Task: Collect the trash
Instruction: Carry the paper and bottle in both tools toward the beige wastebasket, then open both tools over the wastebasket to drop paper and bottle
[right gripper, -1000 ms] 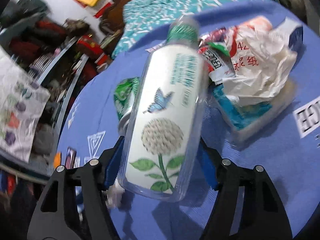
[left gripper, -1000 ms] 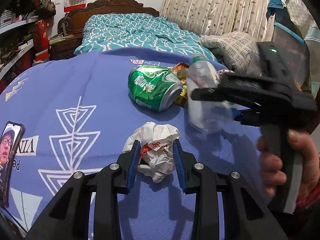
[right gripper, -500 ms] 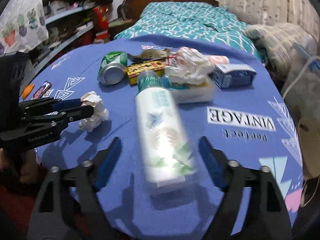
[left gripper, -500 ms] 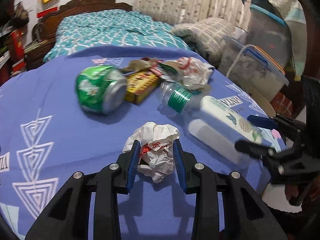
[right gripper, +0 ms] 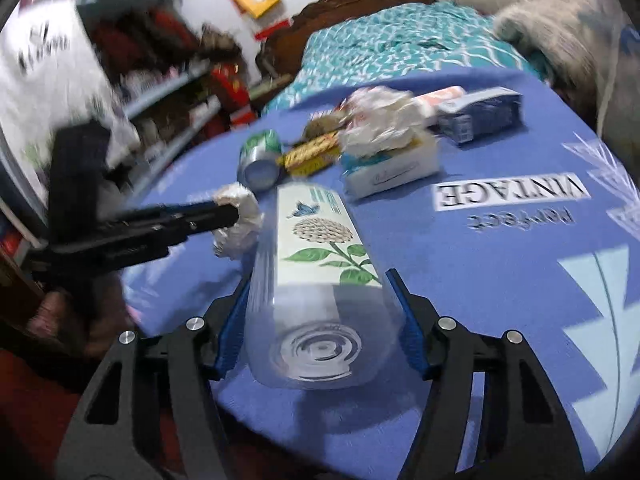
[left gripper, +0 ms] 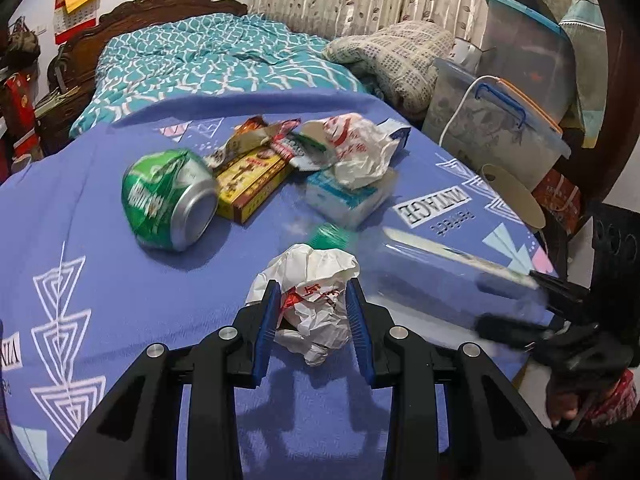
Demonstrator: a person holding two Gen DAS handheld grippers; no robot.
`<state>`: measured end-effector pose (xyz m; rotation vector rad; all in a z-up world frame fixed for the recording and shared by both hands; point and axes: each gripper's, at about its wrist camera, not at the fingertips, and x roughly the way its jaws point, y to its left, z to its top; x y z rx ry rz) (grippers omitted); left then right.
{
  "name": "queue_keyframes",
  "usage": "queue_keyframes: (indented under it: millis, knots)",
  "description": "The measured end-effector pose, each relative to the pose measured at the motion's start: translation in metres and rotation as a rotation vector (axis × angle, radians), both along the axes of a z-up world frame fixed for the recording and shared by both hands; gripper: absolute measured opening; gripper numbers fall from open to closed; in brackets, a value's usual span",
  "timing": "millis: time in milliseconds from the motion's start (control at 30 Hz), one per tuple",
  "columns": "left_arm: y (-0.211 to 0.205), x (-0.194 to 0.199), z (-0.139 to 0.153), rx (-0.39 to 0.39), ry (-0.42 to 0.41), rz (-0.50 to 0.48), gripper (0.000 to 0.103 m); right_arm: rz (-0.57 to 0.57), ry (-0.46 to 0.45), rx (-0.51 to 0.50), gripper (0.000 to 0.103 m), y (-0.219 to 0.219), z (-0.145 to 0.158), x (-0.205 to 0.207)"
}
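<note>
My left gripper (left gripper: 313, 284) is shut on a crumpled white wad (left gripper: 316, 260) with red print, held just above the blue cloth. In the right wrist view the same wad (right gripper: 240, 216) sits at the tip of the left gripper (right gripper: 234, 212). My right gripper (right gripper: 319, 280) is closing on the base end of a clear plastic bottle (right gripper: 320, 240) with a flower label, and its blue pads touch both sides. The bottle's green cap points towards the trash pile. In the left wrist view the bottle (left gripper: 432, 268) is blurred, with the right gripper (left gripper: 506, 300) behind it.
On the blue cloth-covered table (left gripper: 120, 280) lie a dented green can (left gripper: 172, 200), a yellow box (left gripper: 248, 184), wrappers, a white plastic bag (left gripper: 356, 148) on a tissue pack (left gripper: 344, 200), and a blue carton (right gripper: 480, 116). Plastic storage bins (left gripper: 492, 128) stand at the right, a bed behind.
The right gripper's jaws stood wide around the bottle half a second ago and have come in against it. Both grippers swung towards the table's near right edge. The left kept its wad.
</note>
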<state>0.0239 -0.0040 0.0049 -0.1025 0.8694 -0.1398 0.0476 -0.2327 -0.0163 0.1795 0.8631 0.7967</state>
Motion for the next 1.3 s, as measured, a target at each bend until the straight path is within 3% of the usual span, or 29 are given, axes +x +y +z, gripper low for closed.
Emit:
queue_keyframes:
  millis: [167,400,533,700,833,967,1000,1100,1133,1300]
  knots:
    - [-0.035,0.028,0.014,-0.005,-0.005,-0.1,0.032,-0.176,0.033,0.129,0.064,-0.072,0.003,0.004]
    - [-0.16,0.099,0.021,0.018,0.002,-0.406,0.032,-0.445,0.017,0.238,0.064,-0.178,0.006,0.002]
    - [-0.23,0.139,0.023,-0.018,0.008,-0.527,0.032,-0.646,-0.054,0.19,0.064,-0.232,0.017,0.005]
    - [-0.324,0.196,0.014,-0.01,0.029,-0.644,0.032,-0.87,-0.066,0.155,0.064,-0.288,0.012,0.03]
    - [-0.377,0.233,-0.005,-0.003,0.081,-0.675,0.032,-0.958,-0.044,0.087,0.064,-0.31,0.001,0.054]
    - [-0.408,0.257,-0.024,0.032,0.097,-0.675,0.037,-0.99,-0.031,-0.019,0.064,-0.307,-0.011,0.068]
    - [-0.412,0.262,-0.03,0.045,0.102,-0.668,0.04,-0.994,-0.028,-0.041,0.065,-0.305,-0.016,0.074]
    - [-0.42,0.27,-0.04,0.069,0.117,-0.647,0.07,-0.99,-0.021,-0.065,0.073,-0.304,-0.024,0.088]
    - [-0.421,0.271,-0.04,0.07,0.108,-0.639,0.071,-0.995,-0.025,-0.069,0.079,-0.302,-0.024,0.09]
    - [-0.405,0.259,-0.027,0.044,0.07,-0.632,0.072,-1.008,-0.083,-0.087,0.079,-0.289,-0.013,0.082]
